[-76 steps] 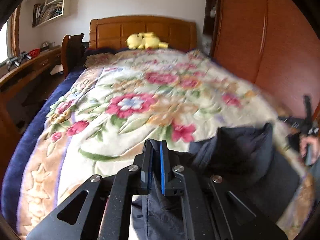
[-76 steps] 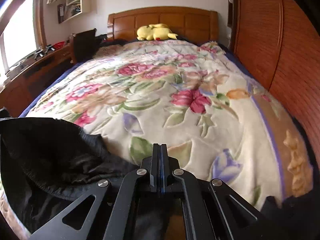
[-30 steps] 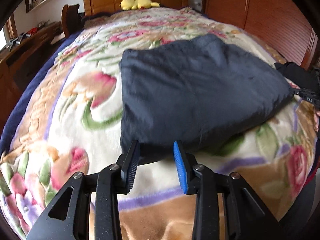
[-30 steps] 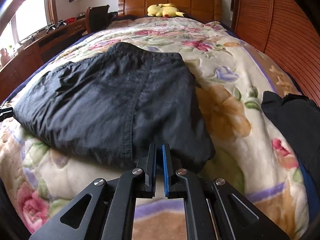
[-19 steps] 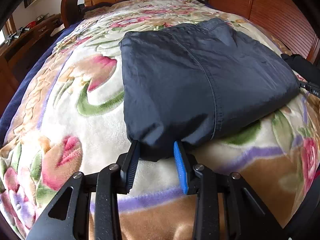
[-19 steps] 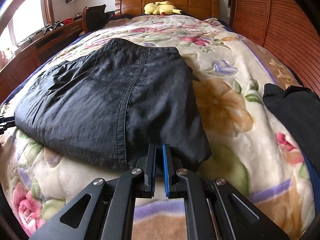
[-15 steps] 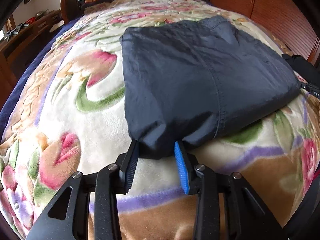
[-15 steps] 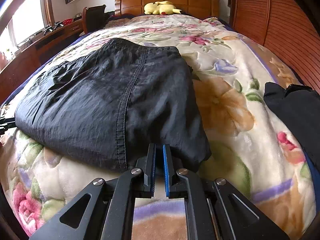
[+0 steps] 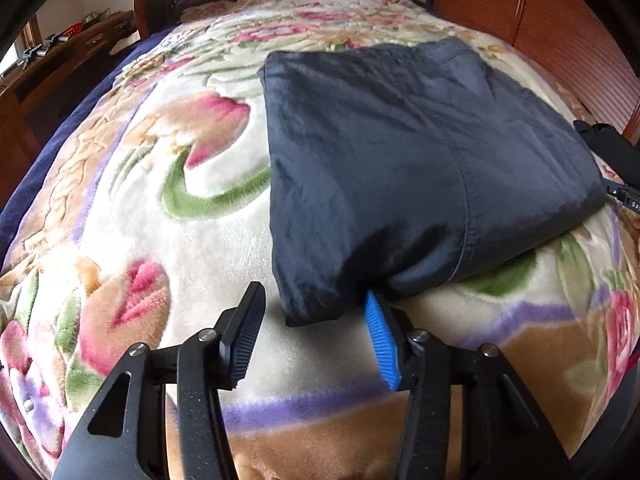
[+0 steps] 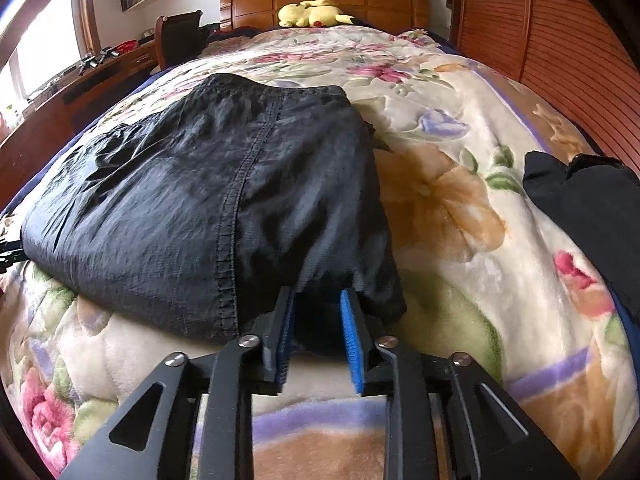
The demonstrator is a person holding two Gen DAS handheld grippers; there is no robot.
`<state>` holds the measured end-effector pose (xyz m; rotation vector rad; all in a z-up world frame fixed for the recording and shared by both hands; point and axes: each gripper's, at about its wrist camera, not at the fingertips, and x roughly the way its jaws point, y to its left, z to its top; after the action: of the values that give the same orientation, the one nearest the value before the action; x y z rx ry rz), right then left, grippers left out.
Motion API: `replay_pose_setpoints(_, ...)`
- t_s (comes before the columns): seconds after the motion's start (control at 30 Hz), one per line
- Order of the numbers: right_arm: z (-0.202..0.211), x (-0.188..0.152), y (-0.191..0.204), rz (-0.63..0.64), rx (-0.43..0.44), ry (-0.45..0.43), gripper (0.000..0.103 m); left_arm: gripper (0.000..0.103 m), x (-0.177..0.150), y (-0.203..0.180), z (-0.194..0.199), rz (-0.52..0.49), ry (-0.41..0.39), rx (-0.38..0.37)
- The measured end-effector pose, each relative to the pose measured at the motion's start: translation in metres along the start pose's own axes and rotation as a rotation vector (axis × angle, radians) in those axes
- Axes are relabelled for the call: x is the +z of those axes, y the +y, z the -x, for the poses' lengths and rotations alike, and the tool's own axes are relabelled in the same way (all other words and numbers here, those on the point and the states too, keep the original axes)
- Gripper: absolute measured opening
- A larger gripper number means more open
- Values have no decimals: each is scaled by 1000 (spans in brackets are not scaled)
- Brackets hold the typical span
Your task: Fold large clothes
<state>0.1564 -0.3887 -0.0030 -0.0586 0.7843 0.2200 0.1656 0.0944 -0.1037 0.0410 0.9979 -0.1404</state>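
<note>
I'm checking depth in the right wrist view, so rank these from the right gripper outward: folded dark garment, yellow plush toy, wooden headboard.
1. Folded dark garment, its near edge between the right gripper's open jaws.
2. Yellow plush toy, far end of the bed.
3. Wooden headboard, directly behind the toy.

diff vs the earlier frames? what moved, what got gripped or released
Both grippers carried the dark garment through the air, folded it over and laid it on the floral blanket. The left gripper and right gripper have just been opening: each has let go of its near corner, the cloth edge lying loose between the pads. Unchanged: the yellow plush at the headboard, the black clothing at the bed's right edge.
</note>
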Motion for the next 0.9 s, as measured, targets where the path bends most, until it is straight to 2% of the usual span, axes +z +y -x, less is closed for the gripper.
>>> replay_pose_setpoints(0.1, 3, 3, -4, -4, 6, 2, 37, 52, 1, 0, 4, -2, -20, -3)
replay_pose_setpoints(0.17, 5, 5, -7, -1, -9, 1, 45, 52, 3, -1, 7, -5, -33, -12)
replay_pose_setpoints(0.27, 8, 9, -11, -4, -48, -7, 47, 52, 7, -1, 12, -4, -64, -28)
replay_pose_setpoints(0.37, 9, 10, -16, -35, -31, -15, 50, 55, 13, 3, 16, 11, -89, -49)
replay_pose_setpoints(0.5, -3, 12, -20, -42, 0, 20, 52, 56, 17, 6, 5, 22, -50, -63)
replay_pose_setpoints(0.57, -9, 13, -21, -48, 15, 33, 53, 67, 18, 8, 2, 31, -46, -46)
replay_pose_setpoints(0.63, -14, 13, -25, -65, 33, 42, 52, 70, 18, 10, 1, 42, -42, -50)
replay_pose_setpoints(0.9, -15, 10, -44, -142, 127, 20, 53, 79, 12, 19, -10, 77, 9, -71)
